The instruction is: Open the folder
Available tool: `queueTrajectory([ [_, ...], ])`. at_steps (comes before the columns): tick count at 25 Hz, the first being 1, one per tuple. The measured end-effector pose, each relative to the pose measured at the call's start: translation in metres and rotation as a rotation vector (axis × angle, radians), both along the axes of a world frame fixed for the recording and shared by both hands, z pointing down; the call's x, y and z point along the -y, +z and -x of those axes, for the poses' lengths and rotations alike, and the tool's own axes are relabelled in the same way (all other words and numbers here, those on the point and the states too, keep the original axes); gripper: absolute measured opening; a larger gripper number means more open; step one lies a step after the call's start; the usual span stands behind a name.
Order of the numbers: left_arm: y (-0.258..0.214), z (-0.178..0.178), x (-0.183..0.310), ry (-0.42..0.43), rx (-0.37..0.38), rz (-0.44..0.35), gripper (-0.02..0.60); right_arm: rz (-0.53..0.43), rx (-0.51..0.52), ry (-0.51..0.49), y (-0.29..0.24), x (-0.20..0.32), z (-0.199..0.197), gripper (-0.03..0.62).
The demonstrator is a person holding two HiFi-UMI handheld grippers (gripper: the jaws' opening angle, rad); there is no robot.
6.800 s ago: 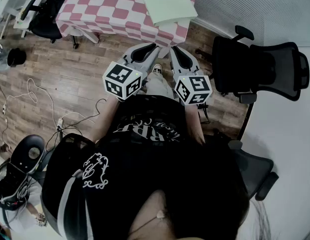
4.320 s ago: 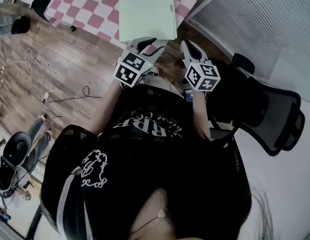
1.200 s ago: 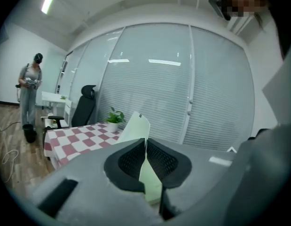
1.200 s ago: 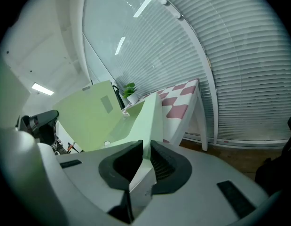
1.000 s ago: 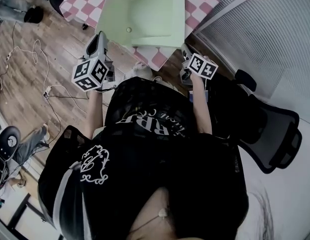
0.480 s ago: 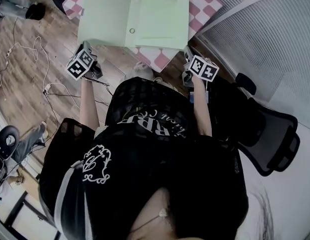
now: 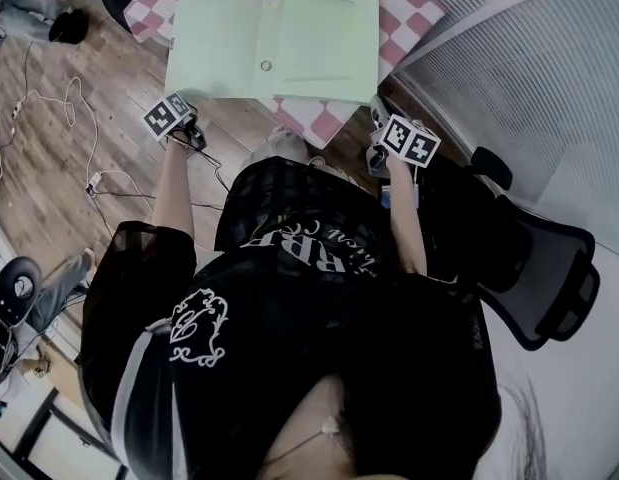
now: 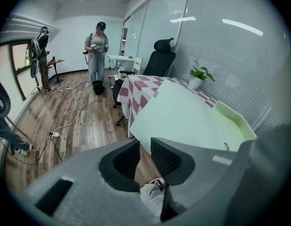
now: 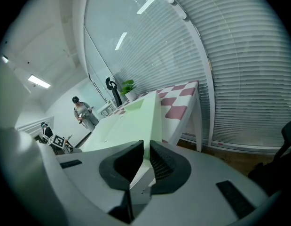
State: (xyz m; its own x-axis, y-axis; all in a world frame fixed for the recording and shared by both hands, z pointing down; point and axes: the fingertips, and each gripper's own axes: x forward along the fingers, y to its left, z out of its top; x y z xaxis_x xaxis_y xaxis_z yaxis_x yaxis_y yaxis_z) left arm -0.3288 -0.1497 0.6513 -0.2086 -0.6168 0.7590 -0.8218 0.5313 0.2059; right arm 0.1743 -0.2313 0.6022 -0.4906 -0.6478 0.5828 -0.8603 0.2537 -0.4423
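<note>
Opening at the left gripper (image 8: 145, 147): pads a little apart, nothing between them, only floor and a shoe (image 8: 157, 184) through the gap. Held low at the end of an outstretched left arm, off the table's (image 7: 319, 118) near left corner, pointing steeply down, clear of the folder (image 7: 274, 43).

Closed at the right gripper (image 9: 146, 147): pads pressed on the folder's near right corner, the pale green edge running down between them. Tilted moderately down, forearm bent in close to the body, marker cube uppermost in the head view (image 7: 384, 128).

Lying open and flat on the checked cloth: left leaf overhanging the table edge, right leaf carrying a shallow pocket (image 7: 314, 33), a round snap (image 7: 266, 65) at the fold. Cannot tell whether anything sits in the pocket.

Only from the gripper views: a potted plant (image 8: 198, 76) at the table's far end, a standing person (image 8: 97, 51) beyond. Only from the right gripper view: slatted blinds (image 9: 239, 69), and the left gripper's cube low at the left. Only from the head view: a black office chair (image 7: 539, 258) at the right.
</note>
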Motion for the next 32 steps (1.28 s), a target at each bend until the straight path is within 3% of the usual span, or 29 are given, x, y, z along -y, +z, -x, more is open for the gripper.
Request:
queueTrajectory([
  [5, 0.028, 0.002, -0.001, -0.018, -0.027, 0.07, 0.086, -0.004, -0.022, -0.015, 0.001, 0.0, 0.002, 0.037],
  [9, 0.039, 0.002, 0.0, -0.07, -0.095, 0.06, 0.095, -0.004, -0.032, -0.024, 0.0, 0.002, 0.002, 0.037],
  [12, 0.023, 0.003, -0.001, -0.1, -0.118, -0.024, 0.106, 0.005, -0.047, -0.009, -0.005, -0.003, 0.0, 0.037],
  [16, -0.013, 0.008, -0.001, -0.056, -0.115, -0.192, 0.112, -0.049, -0.033, -0.034, -0.021, -0.003, 0.011, 0.037],
  [21, -0.059, -0.006, -0.002, 0.023, -0.109, -0.335, 0.112, -0.116, 0.022, -0.086, -0.054, -0.012, 0.024, 0.037],
  [32, -0.152, -0.066, 0.001, 0.205, -0.066, -0.523, 0.115, -0.243, 0.077, -0.149, -0.108, -0.031, 0.042, 0.037],
])
